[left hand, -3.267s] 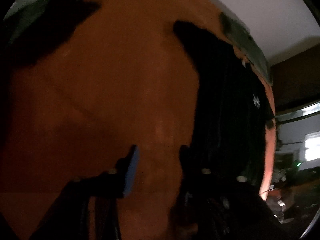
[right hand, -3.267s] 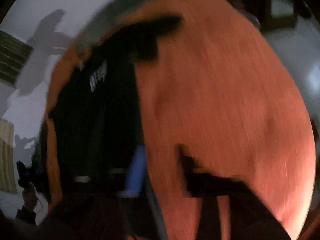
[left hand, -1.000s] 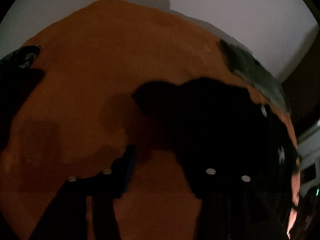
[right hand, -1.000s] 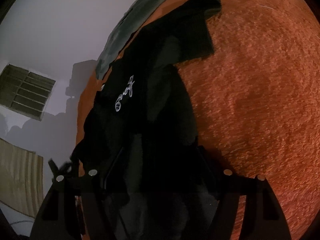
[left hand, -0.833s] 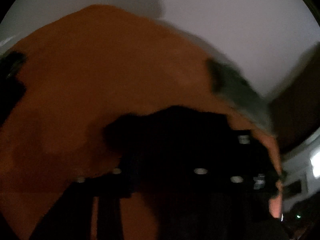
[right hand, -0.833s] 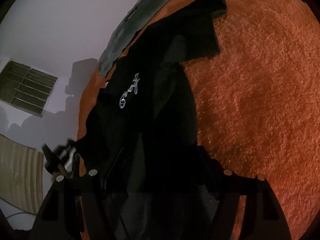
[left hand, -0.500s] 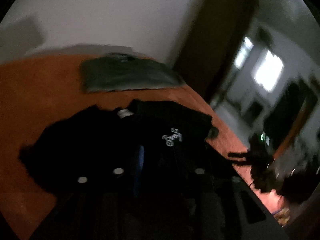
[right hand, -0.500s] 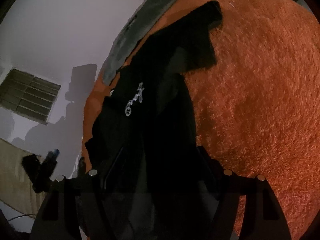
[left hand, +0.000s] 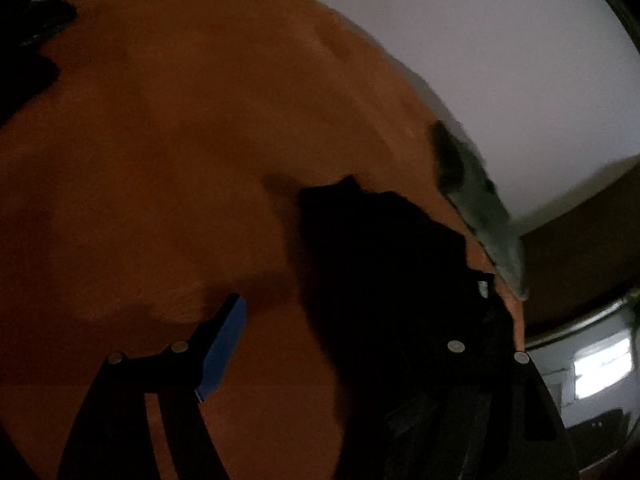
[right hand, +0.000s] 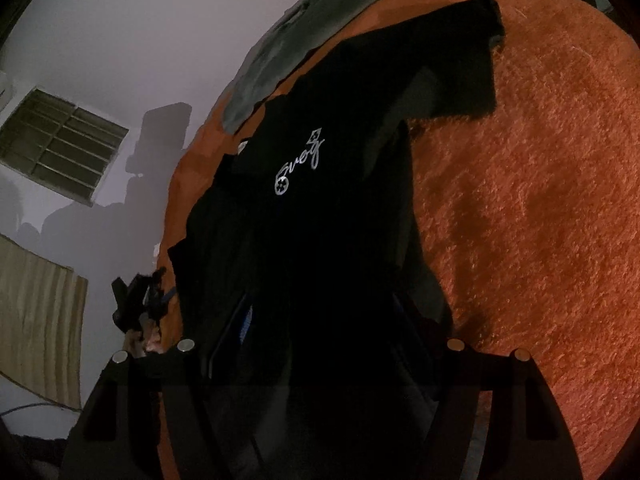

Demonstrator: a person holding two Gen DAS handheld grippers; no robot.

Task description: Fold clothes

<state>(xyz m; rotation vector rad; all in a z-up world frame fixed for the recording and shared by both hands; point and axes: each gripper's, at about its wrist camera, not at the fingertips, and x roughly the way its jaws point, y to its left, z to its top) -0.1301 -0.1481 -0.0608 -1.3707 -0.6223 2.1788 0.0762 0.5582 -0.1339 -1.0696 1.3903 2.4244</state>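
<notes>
A black T-shirt (right hand: 320,208) with a white script logo lies spread on the orange blanket (right hand: 540,200). My right gripper (right hand: 322,316) hovers over its lower part. Its fingers stand wide apart with dark cloth filling the gap, and no pinch shows. In the left wrist view the shirt (left hand: 384,264) is a dark mass at the right. My left gripper (left hand: 328,312) is over the shirt's edge and its jaws are opening. Its blue pad (left hand: 222,340) is over bare blanket (left hand: 160,160), while the other finger is lost against the black cloth. The left gripper (right hand: 138,296) also shows at the shirt's left side.
A grey-green folded garment (right hand: 312,32) lies at the blanket's far edge by the white wall, also seen as the grey-green garment (left hand: 480,208). Another dark item (left hand: 36,44) sits at the blanket's far left. A hand (right hand: 148,338) shows below the left gripper.
The left view swung towards the room half a second ago and is back over the blanket and shirt edge, with its fingers spread wider. The right view has barely shifted.
</notes>
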